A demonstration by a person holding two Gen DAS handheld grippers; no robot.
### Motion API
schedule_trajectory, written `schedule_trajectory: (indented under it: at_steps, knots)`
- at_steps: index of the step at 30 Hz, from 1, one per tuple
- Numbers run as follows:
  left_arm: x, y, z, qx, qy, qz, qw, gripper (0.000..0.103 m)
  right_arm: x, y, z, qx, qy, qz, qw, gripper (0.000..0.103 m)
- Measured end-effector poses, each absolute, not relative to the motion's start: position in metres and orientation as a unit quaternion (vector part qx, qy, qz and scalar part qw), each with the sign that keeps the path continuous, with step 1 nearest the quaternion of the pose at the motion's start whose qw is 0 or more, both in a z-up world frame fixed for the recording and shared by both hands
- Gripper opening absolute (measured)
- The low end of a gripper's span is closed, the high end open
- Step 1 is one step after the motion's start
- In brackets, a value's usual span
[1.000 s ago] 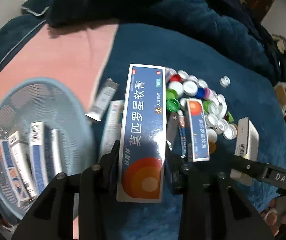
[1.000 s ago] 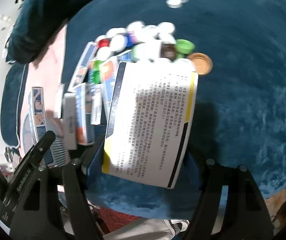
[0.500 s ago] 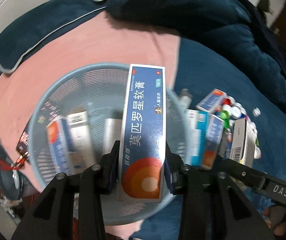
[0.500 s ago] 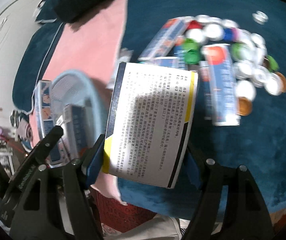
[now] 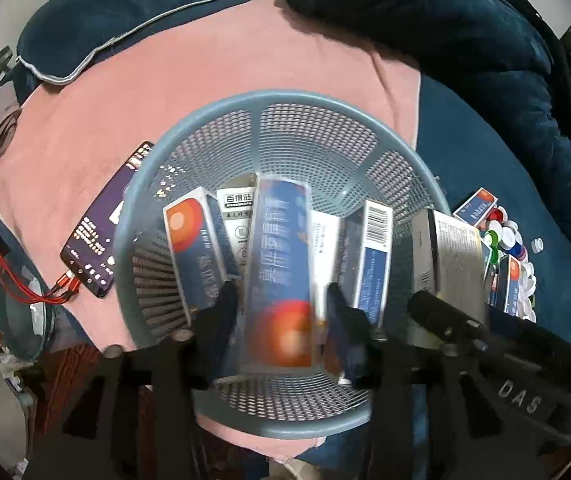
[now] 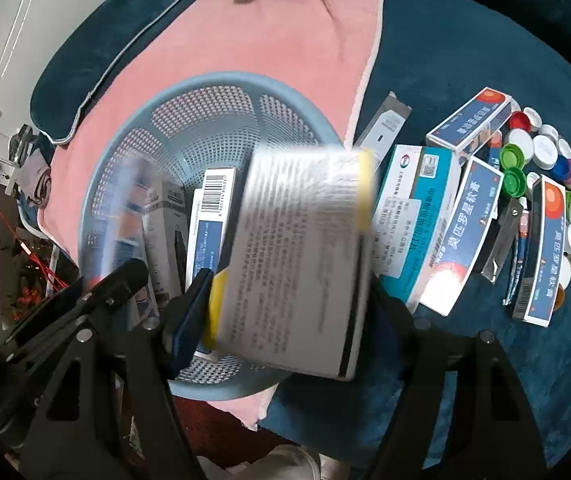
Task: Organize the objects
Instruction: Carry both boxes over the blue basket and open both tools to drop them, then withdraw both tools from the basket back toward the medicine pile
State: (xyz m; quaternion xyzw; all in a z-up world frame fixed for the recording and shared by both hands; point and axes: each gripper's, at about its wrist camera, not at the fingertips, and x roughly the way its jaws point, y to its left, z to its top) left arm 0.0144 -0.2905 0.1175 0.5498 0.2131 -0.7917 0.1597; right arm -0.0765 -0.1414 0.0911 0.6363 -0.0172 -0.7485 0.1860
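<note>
Two boxes hang over the blue mesh basket (image 5: 189, 132), one between the fingers of each hand-held gripper. The left hand-held gripper (image 5: 281, 312) has its jaws opening around a tall blue box with an orange disc (image 5: 279, 264); the box is blurred, a gap shows on each side of it, and the pads no longer press it. It sits above the middle of the basket, over several boxes already standing inside: another blue and orange box (image 5: 197, 248), a white box (image 5: 237, 216) and a barcoded box (image 5: 369, 252).

The right hand-held gripper (image 6: 285, 312) has its jaws opening as well, around a wide white box with small print and a yellow edge (image 6: 297, 256). That box is also blurred and covers the basket's right side and rim; whether the pads still press it I cannot tell.

Left of the basket a phone (image 5: 103, 232) lies on the pink cloth (image 5: 205, 52) with red cables (image 5: 25, 280) plugged in. Right of the basket, on the dark blue blanket (image 6: 465, 40), lie a teal box (image 6: 413, 216), more blue boxes (image 6: 469, 124), a grey flat pack (image 6: 385, 128) and a heap of bottle caps (image 6: 545, 152), well clear of the rim.
</note>
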Motion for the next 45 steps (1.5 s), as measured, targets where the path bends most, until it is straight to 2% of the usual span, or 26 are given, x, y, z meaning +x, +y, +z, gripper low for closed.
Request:
schedule_trajectory:
  at_steps: [2, 3, 5, 11, 45]
  knots:
    - [0.017, -0.292, 0.12, 0.547, 0.198, -0.795, 0.172, 0.076, -0.078, -0.136, 0.092, 0.636, -0.021, -0.75, 0.18, 0.079]
    - [0.018, -0.293, 0.121, 0.544, 0.197, -0.797, 0.174, 0.08, -0.078, -0.133, 0.093, 0.635, -0.022, -0.752, 0.175, 0.082]
    - [0.022, -0.297, 0.122, 0.54, 0.208, -0.797, 0.173, 0.081, -0.078, -0.128, 0.094, 0.633, -0.02, -0.756, 0.165, 0.097]
    - [0.022, -0.304, 0.121, 0.545, 0.211, -0.791, 0.184, 0.088, -0.075, -0.122, 0.096, 0.632, -0.011, -0.759, 0.154, 0.098]
    - [0.017, -0.29, 0.127, 0.554, 0.171, -0.791, 0.197, 0.088, -0.067, -0.114, 0.103, 0.625, 0.004, -0.764, 0.161, 0.103]
